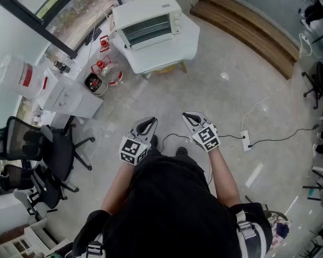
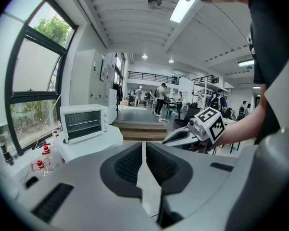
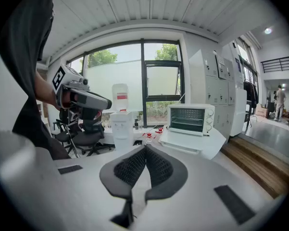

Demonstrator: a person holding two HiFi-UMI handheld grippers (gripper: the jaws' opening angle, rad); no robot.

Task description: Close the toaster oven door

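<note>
Toaster oven (image 1: 149, 21): white casing. Desk (image 1: 169, 55): white. Left tool (image 1: 149, 121), right tool (image 1: 189, 115): grey bodies, black ribbed pads (image 2: 130, 165), black-and-white square markers (image 1: 133, 150). Floor (image 1: 220, 90): pale grey, glossy. Steps (image 1: 247, 31): brown wood. Office chair (image 1: 37, 149): black. Bottles (image 1: 100, 66): red caps. Person's shirt (image 1: 161, 208): black.
</note>
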